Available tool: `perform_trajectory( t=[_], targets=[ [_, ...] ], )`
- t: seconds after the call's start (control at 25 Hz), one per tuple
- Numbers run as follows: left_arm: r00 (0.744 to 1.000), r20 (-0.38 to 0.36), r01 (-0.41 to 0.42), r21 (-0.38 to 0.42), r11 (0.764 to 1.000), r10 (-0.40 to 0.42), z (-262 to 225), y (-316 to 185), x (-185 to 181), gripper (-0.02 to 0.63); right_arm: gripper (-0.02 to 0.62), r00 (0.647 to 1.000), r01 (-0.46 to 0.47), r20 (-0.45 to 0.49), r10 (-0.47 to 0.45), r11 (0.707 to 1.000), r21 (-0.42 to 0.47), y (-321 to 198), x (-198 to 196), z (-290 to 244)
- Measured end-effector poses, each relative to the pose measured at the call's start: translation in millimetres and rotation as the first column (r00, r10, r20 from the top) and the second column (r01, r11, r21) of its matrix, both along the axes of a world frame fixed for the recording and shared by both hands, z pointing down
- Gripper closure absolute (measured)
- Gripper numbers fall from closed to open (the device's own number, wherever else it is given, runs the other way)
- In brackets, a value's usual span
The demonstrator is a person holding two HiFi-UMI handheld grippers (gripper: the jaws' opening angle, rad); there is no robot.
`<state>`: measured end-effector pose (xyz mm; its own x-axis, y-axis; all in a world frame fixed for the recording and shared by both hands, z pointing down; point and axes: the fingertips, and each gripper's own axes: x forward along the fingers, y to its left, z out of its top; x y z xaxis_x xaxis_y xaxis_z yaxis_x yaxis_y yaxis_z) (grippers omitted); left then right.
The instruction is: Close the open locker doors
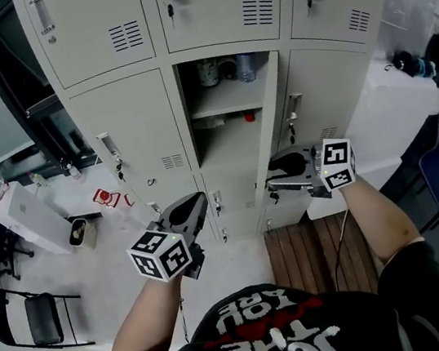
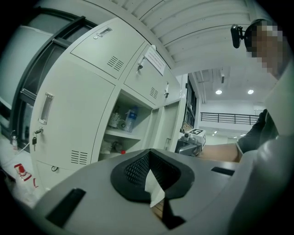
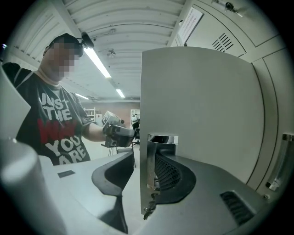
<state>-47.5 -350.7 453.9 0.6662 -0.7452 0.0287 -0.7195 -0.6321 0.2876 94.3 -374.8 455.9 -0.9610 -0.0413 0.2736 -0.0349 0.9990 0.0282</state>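
A bank of pale grey metal lockers fills the upper half of the head view; its middle compartment in the centre column stands open, with a shelf across it and clear plastic bottles at the shelf's back edge; the open grey locker door is swung out from the compartment's right edge towards the person; the right gripper is at the door's free edge near its bottom corner, and in the right gripper view the fingers stand wide with the door's edge between them, one pad close against the handle side, the other clear of the sheet; the left gripper is held in front of the lower left lockers, its fingers drawn together at the tips with nothing in them; a chrome recessed handle sits on the door's edge; a small key hangs below it.
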Motion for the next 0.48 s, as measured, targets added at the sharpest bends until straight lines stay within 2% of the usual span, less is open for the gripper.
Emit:
perform_trajectory(
  t=[0.48],
  targets=[
    [0.999,-0.012,0.044,-0.015,0.999,-0.044,8,-4,-40,0.598,0.489,1.0,-0.003,-0.018,0.003,1.0,0.018,-26,-41,2]
  ],
)
